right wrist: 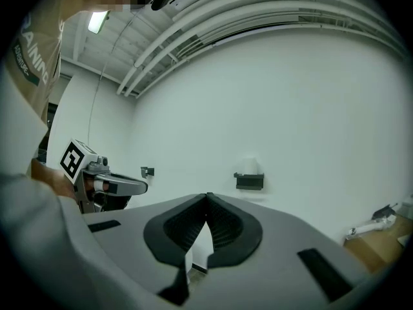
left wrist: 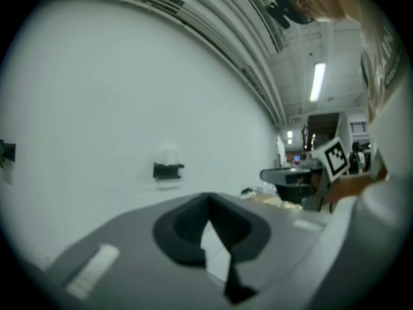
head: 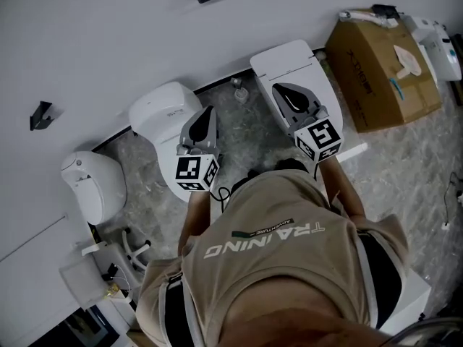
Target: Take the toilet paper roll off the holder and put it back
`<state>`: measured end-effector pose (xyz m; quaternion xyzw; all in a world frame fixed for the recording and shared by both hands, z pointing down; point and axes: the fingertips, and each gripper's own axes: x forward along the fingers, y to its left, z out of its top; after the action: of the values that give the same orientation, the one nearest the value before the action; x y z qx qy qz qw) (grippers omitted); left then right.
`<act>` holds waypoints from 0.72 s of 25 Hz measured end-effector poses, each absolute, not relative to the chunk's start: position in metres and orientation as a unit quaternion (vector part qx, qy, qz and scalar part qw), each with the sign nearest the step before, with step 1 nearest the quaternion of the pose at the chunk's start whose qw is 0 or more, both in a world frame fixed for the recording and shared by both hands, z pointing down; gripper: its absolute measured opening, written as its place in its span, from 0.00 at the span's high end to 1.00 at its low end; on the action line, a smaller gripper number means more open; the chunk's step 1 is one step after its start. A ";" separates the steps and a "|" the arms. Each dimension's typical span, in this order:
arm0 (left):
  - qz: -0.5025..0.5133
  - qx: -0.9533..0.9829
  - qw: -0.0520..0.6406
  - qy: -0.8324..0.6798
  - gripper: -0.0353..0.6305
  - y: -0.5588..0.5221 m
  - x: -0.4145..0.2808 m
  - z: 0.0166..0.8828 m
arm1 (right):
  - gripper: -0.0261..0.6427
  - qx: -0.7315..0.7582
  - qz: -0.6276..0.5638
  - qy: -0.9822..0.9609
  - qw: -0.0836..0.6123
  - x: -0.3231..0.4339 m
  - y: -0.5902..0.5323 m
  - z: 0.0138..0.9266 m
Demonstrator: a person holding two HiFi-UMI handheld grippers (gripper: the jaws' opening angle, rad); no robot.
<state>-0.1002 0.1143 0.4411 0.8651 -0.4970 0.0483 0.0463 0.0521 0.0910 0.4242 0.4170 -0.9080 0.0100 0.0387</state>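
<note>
Hanging shut, seemingly empty: both grippers [left wrist: 208, 200] [right wrist: 207, 197].

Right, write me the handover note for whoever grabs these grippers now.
Left gripper: fingers together, nothing held, pointed at the wall.
Right gripper: fingers together, nothing held, beside the left one.
Toilet paper roll: a pale shape sitting on the black holder on the white wall ahead, well away from both grippers.
Done: nothing that shows; the roll is on the holder, untouched.
Left: move in to the wall, open a gripper, lift the roll off the holder, then put it back on.
</note>
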 end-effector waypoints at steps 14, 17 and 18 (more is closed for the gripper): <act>0.065 0.854 0.067 -0.512 0.94 0.052 -0.080 0.449 | 0.94 0.389 0.023 -0.920 0.033 0.065 0.032 0.437; 0.069 0.850 0.062 -0.518 0.94 0.033 -0.069 0.443 | 0.94 0.374 0.021 -0.926 0.032 0.072 0.006 0.439; 0.067 0.848 0.063 -0.522 0.94 0.027 -0.067 0.442 | 0.94 0.370 0.023 -0.928 0.032 0.074 -0.002 0.440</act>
<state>-0.0666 0.0267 0.4421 0.8478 -0.5223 0.0666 0.0631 0.0737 -0.0024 0.4401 0.3705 -0.9280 0.0226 0.0315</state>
